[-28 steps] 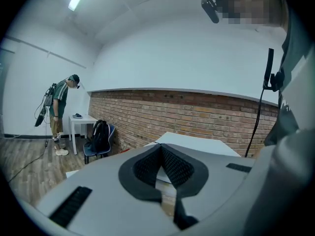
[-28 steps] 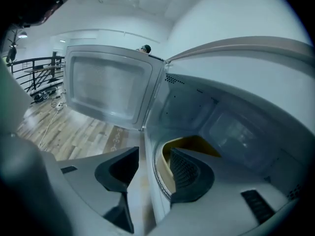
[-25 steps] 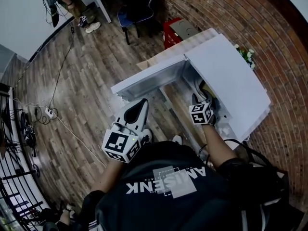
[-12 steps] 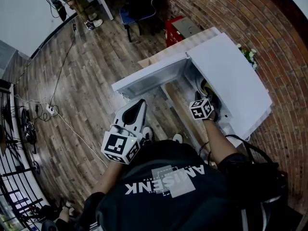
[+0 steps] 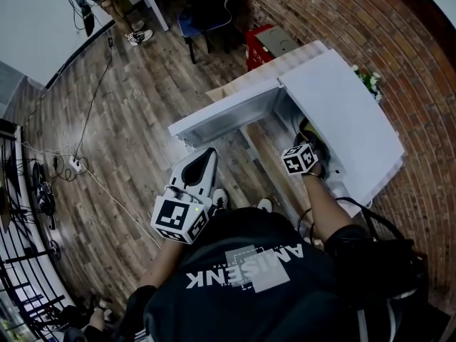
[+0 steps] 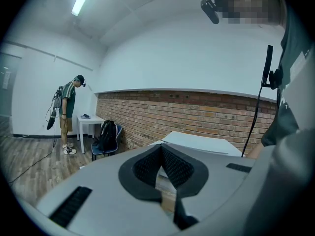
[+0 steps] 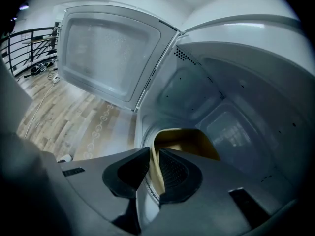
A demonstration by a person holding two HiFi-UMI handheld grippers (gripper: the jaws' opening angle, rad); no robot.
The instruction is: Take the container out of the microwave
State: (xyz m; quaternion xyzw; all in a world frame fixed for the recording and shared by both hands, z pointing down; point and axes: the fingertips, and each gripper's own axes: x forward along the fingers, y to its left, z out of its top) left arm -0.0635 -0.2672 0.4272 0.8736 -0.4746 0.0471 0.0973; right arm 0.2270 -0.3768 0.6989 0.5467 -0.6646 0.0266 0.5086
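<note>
The right gripper (image 7: 153,157) is closing its fingers on the container (image 7: 189,140) rim inside the microwave (image 7: 236,77); the left gripper (image 6: 161,150) is holding its fingers together, empty.

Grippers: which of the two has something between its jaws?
The right gripper, inside the microwave: its jaws are closing on the wall of the yellow container. The left gripper, outside, is shut on nothing.

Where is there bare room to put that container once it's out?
The microwave's flat white top looks bare, between brick wall and open door. Inside is crowded: the right gripper, jaws closing on the container, fills the opening.
</note>
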